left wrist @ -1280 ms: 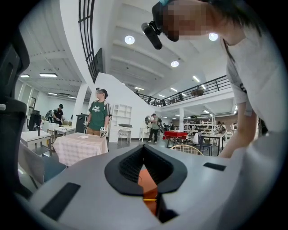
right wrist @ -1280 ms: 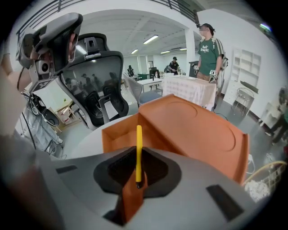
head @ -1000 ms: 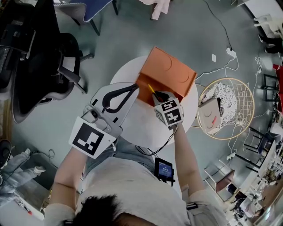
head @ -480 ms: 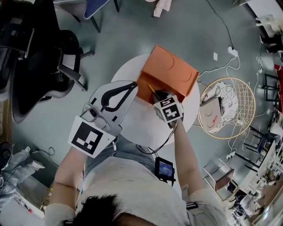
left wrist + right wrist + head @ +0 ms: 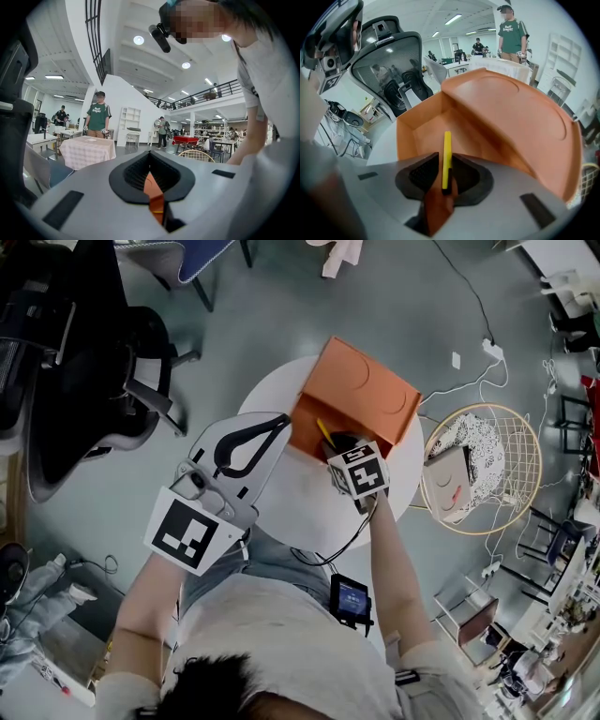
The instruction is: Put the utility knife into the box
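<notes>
An orange box (image 5: pixel 361 395) stands open on the round white table (image 5: pixel 281 498); its lid (image 5: pixel 511 112) leans back and its inside (image 5: pixel 424 129) is bare. My right gripper (image 5: pixel 339 446) is at the box's near edge, shut on a yellow utility knife (image 5: pixel 324 431) that points into the opening. In the right gripper view the knife (image 5: pixel 446 157) stands upright between the black pads (image 5: pixel 423 174) of the right gripper (image 5: pixel 446 185). My left gripper (image 5: pixel 281 425) hovers just left of the box, shut on nothing. In the left gripper view only a sliver of the box (image 5: pixel 153 192) shows past the left gripper (image 5: pixel 150 157).
A black office chair (image 5: pixel 84 362) stands on the floor at the left. At the right is a round wire basket (image 5: pixel 478 470), with cables and a power strip (image 5: pixel 489 351) behind it. A small device (image 5: pixel 351 600) hangs at the person's waist.
My right gripper has edged forward with the knife, a little further over the box's opening. The left gripper has hardly moved.
</notes>
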### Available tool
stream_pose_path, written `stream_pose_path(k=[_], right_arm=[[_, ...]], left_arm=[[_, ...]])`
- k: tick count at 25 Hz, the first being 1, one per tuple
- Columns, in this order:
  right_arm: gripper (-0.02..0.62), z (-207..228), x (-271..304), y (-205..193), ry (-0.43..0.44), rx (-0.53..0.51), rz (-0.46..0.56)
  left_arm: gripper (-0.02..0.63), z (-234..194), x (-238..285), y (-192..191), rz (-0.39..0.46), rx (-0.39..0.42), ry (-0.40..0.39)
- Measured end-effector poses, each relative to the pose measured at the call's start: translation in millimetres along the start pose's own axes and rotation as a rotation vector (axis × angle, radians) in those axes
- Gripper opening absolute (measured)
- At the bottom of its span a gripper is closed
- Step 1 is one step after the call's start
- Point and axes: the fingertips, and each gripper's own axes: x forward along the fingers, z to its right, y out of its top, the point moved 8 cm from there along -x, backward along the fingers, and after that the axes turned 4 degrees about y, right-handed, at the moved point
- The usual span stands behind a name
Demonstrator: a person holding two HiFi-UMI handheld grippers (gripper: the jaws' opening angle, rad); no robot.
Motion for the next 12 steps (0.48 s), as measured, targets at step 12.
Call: stream_pose_path(k=[12], right_arm=[[0.008, -8, -34, 14, -0.061, -0.023, 0.188]], left_arm=[[0.009, 10, -10, 3, 0.01, 0.018, -0.024]])
